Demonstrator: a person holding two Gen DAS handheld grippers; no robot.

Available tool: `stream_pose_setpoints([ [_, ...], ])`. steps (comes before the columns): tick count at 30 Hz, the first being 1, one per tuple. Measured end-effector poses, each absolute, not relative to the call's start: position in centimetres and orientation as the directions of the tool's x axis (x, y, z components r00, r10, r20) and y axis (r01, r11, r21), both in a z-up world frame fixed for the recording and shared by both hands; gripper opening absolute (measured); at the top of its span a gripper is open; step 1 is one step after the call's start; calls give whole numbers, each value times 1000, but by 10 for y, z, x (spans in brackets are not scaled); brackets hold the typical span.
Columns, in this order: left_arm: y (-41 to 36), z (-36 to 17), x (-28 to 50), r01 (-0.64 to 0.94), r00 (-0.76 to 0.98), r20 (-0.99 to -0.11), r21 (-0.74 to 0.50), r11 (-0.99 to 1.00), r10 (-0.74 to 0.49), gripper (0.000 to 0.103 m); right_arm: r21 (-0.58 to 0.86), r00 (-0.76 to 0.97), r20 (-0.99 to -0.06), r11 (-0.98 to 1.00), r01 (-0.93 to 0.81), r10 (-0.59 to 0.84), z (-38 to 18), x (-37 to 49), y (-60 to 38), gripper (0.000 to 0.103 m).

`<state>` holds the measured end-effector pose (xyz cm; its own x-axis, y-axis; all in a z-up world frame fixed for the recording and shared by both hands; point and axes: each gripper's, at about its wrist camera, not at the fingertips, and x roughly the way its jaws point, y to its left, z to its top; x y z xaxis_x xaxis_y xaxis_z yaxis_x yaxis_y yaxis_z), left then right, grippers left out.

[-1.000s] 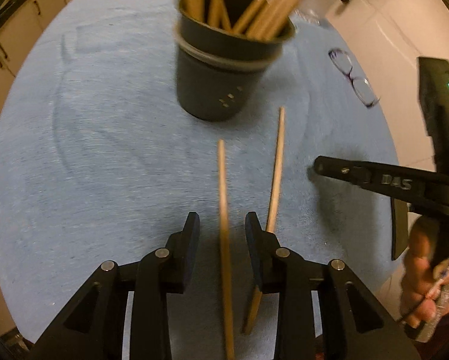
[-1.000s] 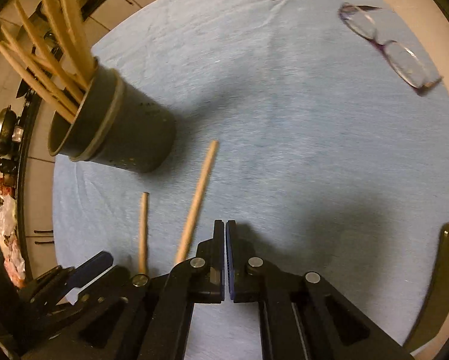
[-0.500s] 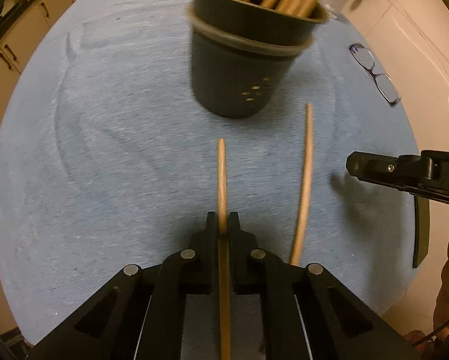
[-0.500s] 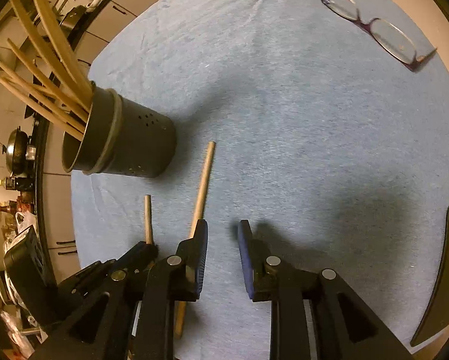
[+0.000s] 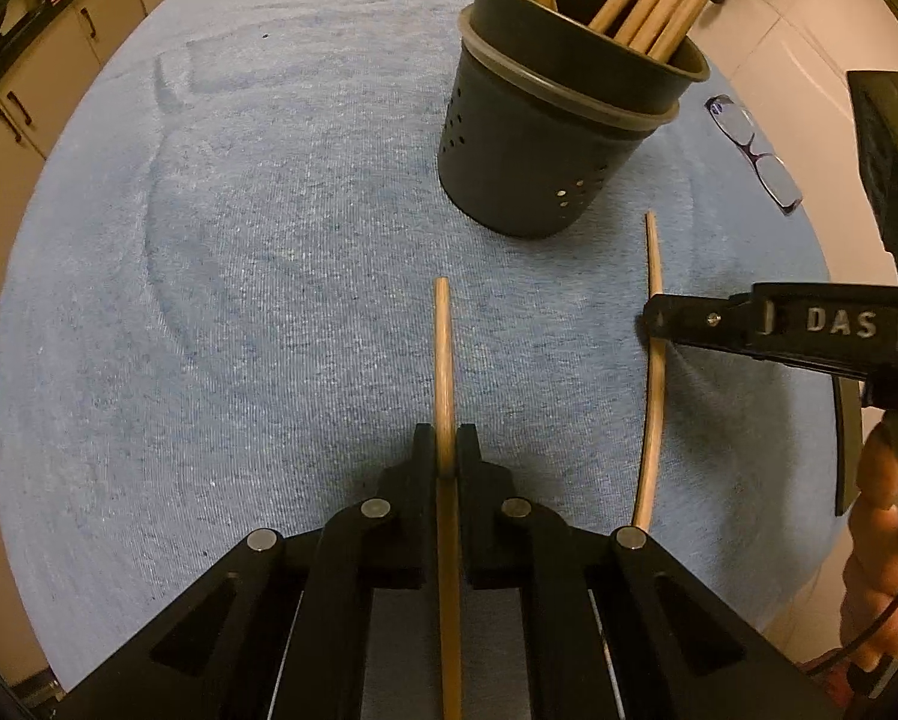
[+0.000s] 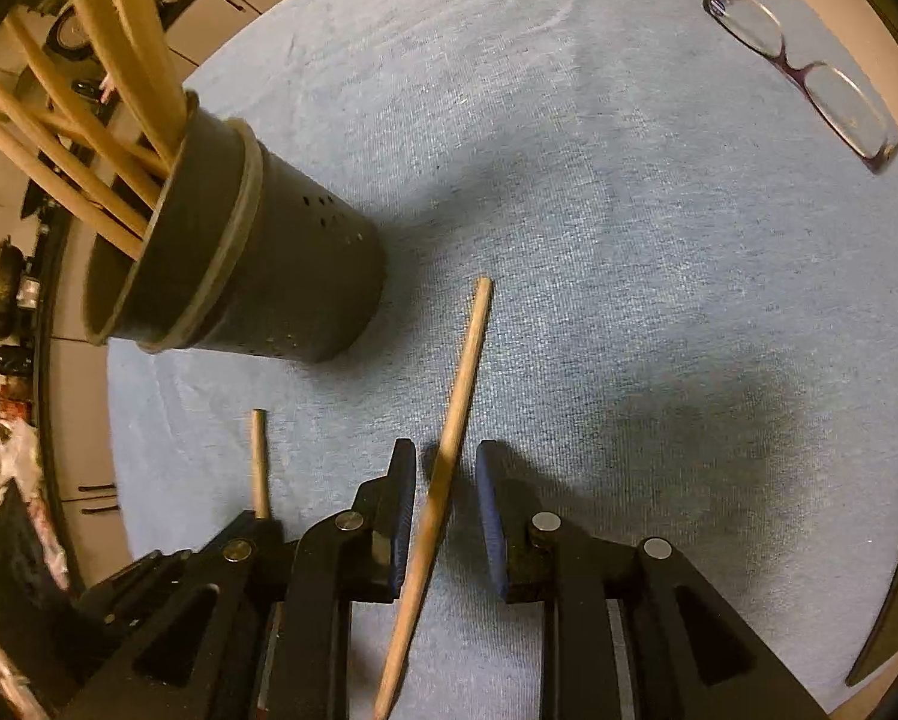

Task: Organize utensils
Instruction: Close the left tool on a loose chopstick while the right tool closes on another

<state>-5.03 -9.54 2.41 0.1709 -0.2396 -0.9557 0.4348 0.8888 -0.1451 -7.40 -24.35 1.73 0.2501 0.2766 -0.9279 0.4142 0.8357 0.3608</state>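
Two loose wooden chopsticks lie side by side on the blue cloth, near its edge closest to the person, both running lengthwise from that edge toward the dark holder [image 5: 553,138], which stands further in and is already full of sticks. The left gripper [image 5: 446,450] is pressed together on the left chopstick [image 5: 443,360], pinching it around its middle, with the stick's long axis running straight out along the fingers and its far tip aimed just short of the holder.

The right chopstick [image 6: 457,402] lies between the blue pads of the right gripper [image 6: 446,480], which stand spread with a gap on either side, not yet touching the wood. It is slightly skewed to the fingers, its far end leaning toward the right pad's side. The right jaws have just opened and now straddle the stick, so the coming move is likely a squeeze on it. The glasses [image 6: 808,72] lie well apart, near the far right edge of the cloth
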Motion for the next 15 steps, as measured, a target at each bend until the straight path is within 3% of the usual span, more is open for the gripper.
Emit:
stream_pose_setpoints([
  [3,-93,27,-50,451,172,-953,-148,880,-248,6,322,247,-940,850,417,235,18,-71,-233,9],
  [15,-75,69,-66,485,273,-903,-170,858,-333,6,381,368,-900,831,405,233,54,-102,-248,6],
])
